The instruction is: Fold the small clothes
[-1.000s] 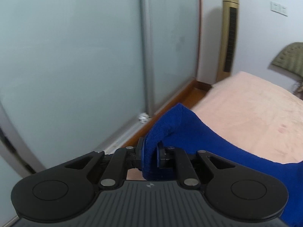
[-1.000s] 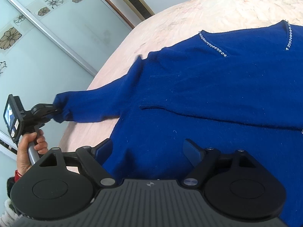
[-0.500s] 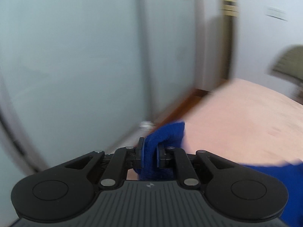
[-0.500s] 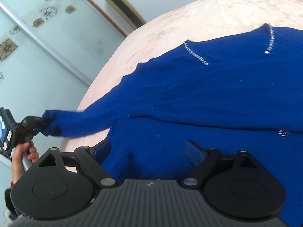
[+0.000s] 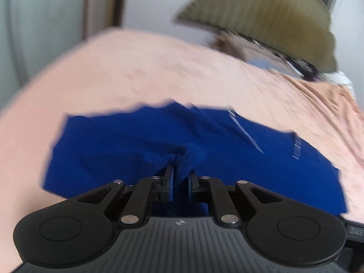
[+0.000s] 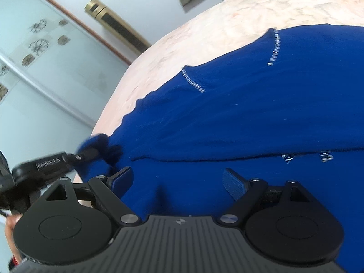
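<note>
The left tongs [image 5: 179, 182] are clamped tight on the cuff end of the sleeve [image 5: 188, 157], which is bunched up into a little fold right between the pads. In the right wrist view the same tongs [image 6: 79, 155] can be seen coming in from the left edge, with the sleeve end [image 6: 100, 145] carried over the edge of the blue sweater [image 6: 227, 125], so the sleeve is doubled back toward the body. That part is pretty blurry, so the exact lie of the sleeve can't be made out. A bit of a hand [image 6: 10, 227] is seen at the lower left corner behind the gear.

The sweater is spread flat on the bed [image 6: 204, 29], which is covered with a peach sheet. Two short rows of sparkly beads [image 6: 193, 83] are stitched near the neckline, and a couple more shiny bits [image 6: 287, 158] are seen lower down on the right.

The right tongs [image 6: 177, 179] are spread wide just above the sweater's lower body, with nothing pinched between the blue pads; whether the fabric is touched can't be told.

Past the bed, an olive scalloped headboard [image 5: 273, 11] is seen, plus a gold tower unit [image 6: 118, 27] by the wall and frosted sliding doors [image 6: 34, 79] with flower prints.
</note>
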`<move>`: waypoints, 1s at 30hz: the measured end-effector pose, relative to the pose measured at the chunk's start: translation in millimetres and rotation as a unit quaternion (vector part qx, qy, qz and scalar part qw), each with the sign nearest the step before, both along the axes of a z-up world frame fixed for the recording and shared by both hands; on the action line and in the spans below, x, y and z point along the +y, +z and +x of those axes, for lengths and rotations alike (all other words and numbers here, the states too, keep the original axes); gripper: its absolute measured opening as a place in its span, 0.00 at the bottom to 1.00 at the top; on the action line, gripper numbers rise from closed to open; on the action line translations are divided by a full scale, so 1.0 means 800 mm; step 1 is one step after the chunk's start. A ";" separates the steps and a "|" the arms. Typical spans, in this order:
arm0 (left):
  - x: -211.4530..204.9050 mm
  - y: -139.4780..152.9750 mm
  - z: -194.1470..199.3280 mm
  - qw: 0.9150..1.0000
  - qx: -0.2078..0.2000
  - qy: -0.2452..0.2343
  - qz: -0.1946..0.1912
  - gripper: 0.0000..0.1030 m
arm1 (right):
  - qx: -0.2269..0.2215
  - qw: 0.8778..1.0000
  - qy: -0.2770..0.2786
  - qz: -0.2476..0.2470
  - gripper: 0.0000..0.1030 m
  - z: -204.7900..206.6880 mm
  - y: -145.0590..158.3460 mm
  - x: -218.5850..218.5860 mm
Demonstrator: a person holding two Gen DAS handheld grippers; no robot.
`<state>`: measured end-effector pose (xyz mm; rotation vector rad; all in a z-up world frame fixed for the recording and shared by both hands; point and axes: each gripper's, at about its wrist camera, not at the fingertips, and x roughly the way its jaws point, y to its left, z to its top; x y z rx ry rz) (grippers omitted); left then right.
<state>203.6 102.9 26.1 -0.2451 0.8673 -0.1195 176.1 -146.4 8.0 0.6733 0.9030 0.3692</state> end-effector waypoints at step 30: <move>0.027 0.001 -0.117 0.991 -0.046 0.044 0.117 0.79 | 0.021 0.990 0.094 0.104 0.13 0.061 -0.006 0.095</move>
